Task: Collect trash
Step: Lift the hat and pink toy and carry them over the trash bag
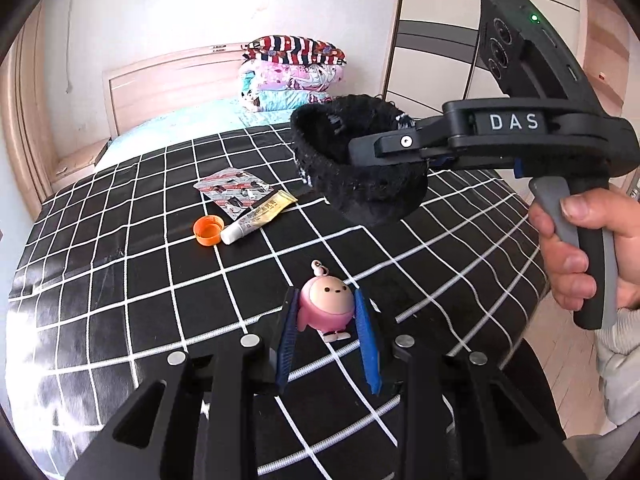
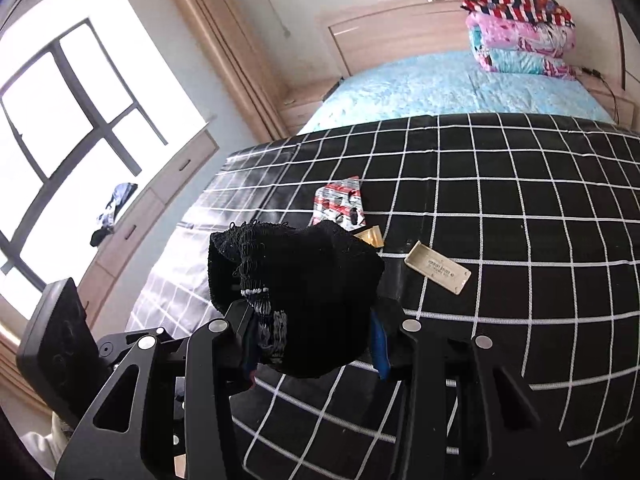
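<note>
Your left gripper [image 1: 326, 322] sits low over the black checked sheet [image 1: 120, 280], its blue fingers [image 1: 369, 344] partly closed around the pink toy [image 1: 326, 310]. They hug its sides, but you cannot tell whether they truly press it or whether it rests on the sheet.

Your right hand [image 1: 580, 248] is wrapped round the grey handle of the right gripper [image 2: 316, 344], held level and above the sheet, pointing in from the right toward the middle. Its fingers are clamped on the rim of a black knit pouch [image 1: 360, 168], which hangs open-mouthed and clear of the sheet.

The trash lies in a cluster just left of and below the pouch: a foil wrapper [image 1: 234, 190] farthest back, a small tube [image 1: 260, 218] lying slantwise against its near edge, and an orange cap [image 1: 208, 230] touching the tube's white end. In the right wrist view a cream flat tag [image 2: 438, 268] lies on the sheet to the right of the pouch, apart from the rest.

The sheet's far edge meets the blue bedding [image 2: 440, 84]; folded quilts [image 1: 292, 72] are stacked by the headboard. The sheet drops away at the right near your hand. Open sheet lies between the toy and the cluster.
</note>
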`<move>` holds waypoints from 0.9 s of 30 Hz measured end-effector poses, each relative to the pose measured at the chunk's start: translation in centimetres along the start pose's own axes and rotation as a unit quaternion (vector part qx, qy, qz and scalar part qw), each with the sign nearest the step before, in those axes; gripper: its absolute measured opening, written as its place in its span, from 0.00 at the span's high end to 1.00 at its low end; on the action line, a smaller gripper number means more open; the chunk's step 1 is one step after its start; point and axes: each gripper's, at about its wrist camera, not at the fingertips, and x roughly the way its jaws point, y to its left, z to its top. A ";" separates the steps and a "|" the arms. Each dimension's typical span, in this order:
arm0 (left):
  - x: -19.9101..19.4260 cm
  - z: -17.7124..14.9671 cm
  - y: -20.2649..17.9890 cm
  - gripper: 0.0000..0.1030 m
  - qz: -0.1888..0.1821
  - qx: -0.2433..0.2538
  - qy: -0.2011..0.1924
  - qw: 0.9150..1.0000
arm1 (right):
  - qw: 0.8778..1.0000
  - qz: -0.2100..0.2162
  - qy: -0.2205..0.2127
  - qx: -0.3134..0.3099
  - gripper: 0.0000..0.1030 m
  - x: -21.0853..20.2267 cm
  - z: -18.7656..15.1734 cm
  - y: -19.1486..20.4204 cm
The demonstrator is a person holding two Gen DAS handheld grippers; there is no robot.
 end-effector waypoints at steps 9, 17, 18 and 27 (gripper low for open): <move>-2.4 -1.3 -0.8 0.73 0.002 0.003 -0.008 1.000 | 1.000 0.005 -0.002 -0.019 0.59 -2.3 -2.9 1.3; -4.3 -2.6 -2.2 0.73 -0.002 0.011 -0.017 1.000 | 0.999 0.011 -0.003 -0.034 0.59 -4.4 -5.7 1.9; -4.5 -2.8 -2.3 0.73 -0.004 0.012 -0.017 1.000 | 0.999 0.013 -0.002 -0.034 0.59 -4.7 -6.1 1.9; -5.5 -4.0 -4.1 0.73 -0.019 0.021 -0.016 0.999 | 0.999 0.040 0.019 -0.022 0.59 -6.3 -10.0 2.1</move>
